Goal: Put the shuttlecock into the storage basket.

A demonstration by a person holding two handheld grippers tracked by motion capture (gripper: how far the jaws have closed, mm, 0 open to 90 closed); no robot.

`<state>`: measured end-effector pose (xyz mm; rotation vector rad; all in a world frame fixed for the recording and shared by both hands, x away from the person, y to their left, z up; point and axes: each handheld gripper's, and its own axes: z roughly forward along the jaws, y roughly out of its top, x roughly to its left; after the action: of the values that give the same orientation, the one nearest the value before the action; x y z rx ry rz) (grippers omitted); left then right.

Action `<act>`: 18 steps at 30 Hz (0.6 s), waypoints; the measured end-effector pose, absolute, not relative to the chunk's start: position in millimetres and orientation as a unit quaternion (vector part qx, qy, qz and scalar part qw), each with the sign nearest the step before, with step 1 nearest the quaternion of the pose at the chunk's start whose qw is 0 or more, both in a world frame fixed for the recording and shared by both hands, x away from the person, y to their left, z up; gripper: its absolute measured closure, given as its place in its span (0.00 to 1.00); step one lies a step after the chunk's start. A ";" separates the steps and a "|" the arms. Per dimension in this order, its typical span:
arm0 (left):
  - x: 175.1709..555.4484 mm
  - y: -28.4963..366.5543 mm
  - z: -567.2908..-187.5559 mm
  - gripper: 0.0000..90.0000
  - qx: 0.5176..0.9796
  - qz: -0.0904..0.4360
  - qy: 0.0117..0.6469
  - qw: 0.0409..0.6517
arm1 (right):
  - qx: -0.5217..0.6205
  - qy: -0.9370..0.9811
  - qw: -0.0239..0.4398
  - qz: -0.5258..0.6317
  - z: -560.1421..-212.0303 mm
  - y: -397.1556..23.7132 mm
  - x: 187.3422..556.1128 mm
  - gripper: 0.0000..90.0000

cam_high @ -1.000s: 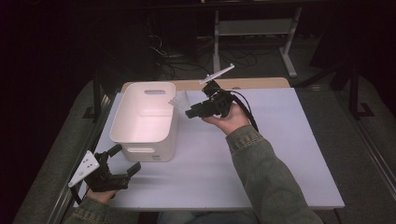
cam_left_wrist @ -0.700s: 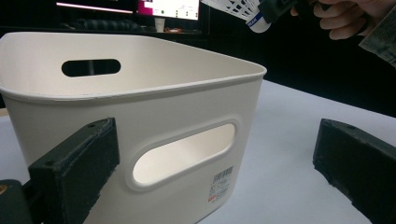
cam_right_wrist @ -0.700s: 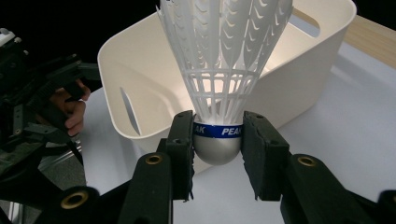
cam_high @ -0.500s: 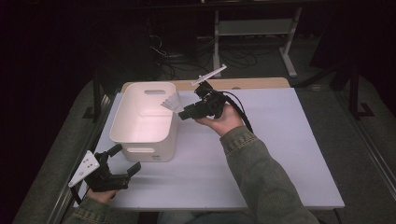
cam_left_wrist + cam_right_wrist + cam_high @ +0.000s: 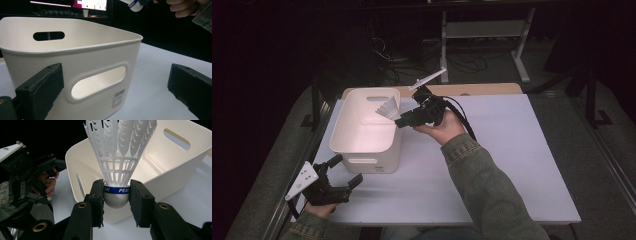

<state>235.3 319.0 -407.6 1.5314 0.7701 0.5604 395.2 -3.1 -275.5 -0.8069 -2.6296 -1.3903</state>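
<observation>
A white plastic shuttlecock (image 5: 120, 152) with a silver cap and a blue band is pinched by its cap in my right gripper (image 5: 116, 195), which is shut on it. In the high view the right gripper (image 5: 404, 121) holds the shuttlecock (image 5: 387, 109) over the right rim of the white bin (image 5: 367, 145). The bin (image 5: 160, 165) is open-topped with handle slots. My left gripper (image 5: 343, 172) rests low at the table's front left, its jaws wide apart and bare. Its camera looks at the bin's near wall (image 5: 100, 65) between the pads (image 5: 42, 87).
The bin stands on a white tabletop (image 5: 512, 150) with a wooden strip (image 5: 482, 89) along its far edge. A metal rack (image 5: 484, 30) and cables lie on the dark floor behind. Open table surface spreads right of the bin.
My right gripper has carried the shuttlecock leftward, from right of the bin to over its right rim. The left gripper has stayed put.
</observation>
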 end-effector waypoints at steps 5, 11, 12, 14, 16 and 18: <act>234.7 320.4 -407.0 0.00 0.674 0.244 0.336 0.611 | -0.257 -0.856 0.031 -0.448 -275.5 4.6 394.7 0.71; 235.4 319.5 -407.9 0.00 0.668 0.243 0.335 0.619 | -0.256 -0.855 0.038 -0.449 -274.7 12.7 394.2 0.71; 235.3 319.6 -407.8 0.00 0.669 0.243 0.335 0.618 | -0.248 -0.859 0.031 -0.447 -275.5 13.4 395.3 0.71; 235.3 319.5 -407.8 0.00 0.669 0.243 0.336 0.617 | -0.253 -0.857 0.039 -0.447 -274.8 16.2 393.8 0.71; 235.2 319.0 -407.9 0.00 0.668 0.242 0.334 0.619 | -0.244 -0.860 0.034 -0.447 -276.3 18.0 394.7 0.71; 235.1 318.8 -407.9 0.00 0.668 0.242 0.334 0.620 | -0.252 -0.856 0.045 -0.449 -275.2 19.5 393.2 0.71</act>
<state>235.1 318.8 -407.9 1.5352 0.7686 0.5569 393.2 19.5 -275.2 -0.7682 -2.6154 -1.3705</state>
